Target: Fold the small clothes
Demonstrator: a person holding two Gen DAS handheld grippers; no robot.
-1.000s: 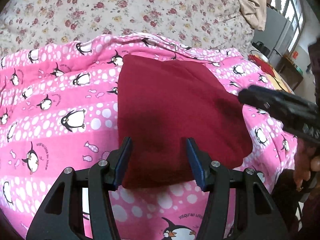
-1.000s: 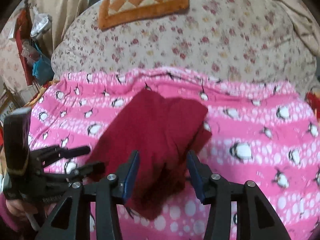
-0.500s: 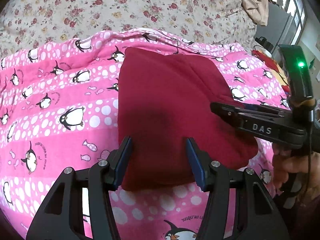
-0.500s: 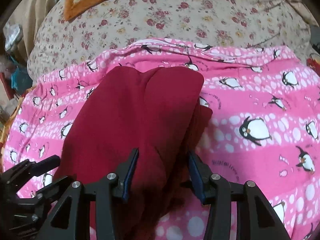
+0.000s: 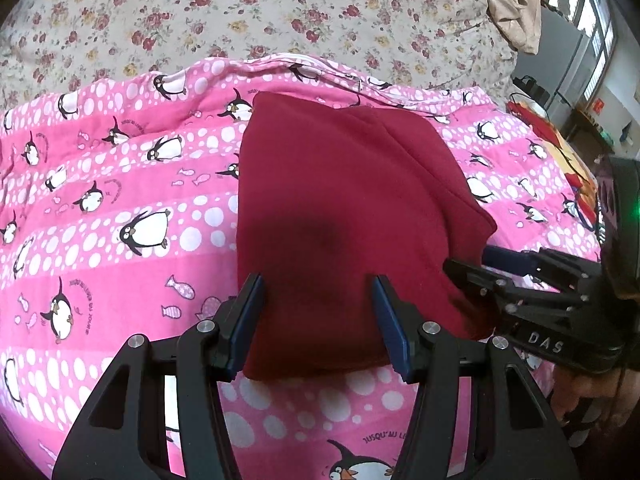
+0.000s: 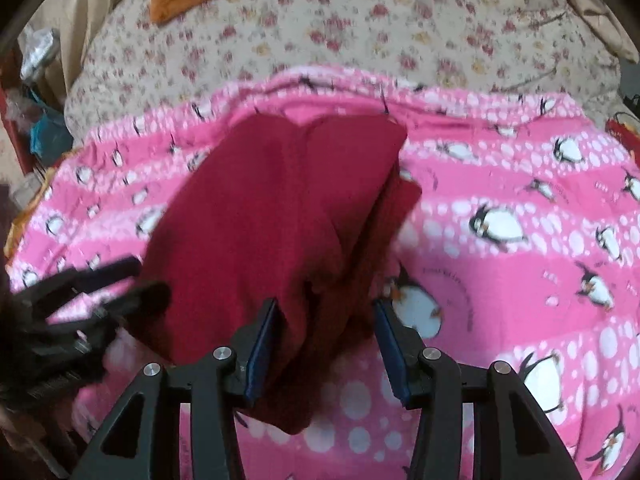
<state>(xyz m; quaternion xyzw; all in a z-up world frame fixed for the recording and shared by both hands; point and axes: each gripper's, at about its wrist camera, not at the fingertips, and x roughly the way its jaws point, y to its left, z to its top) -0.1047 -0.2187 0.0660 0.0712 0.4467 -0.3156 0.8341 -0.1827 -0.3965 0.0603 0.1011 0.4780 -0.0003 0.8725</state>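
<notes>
I have both hand-held grippers, the left and the right, wide open and gripping nothing, poised over the near edge of the folded red garment lying mid-frame on the pink penguin blanket, probably to pinch it for another fold.

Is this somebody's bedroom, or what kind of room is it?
Most likely a bedroom at home. A pink penguin blanket is spread over a flowered quilt, like a bed. A folded dark red garment lies on it, and there is a window to one side.
</notes>
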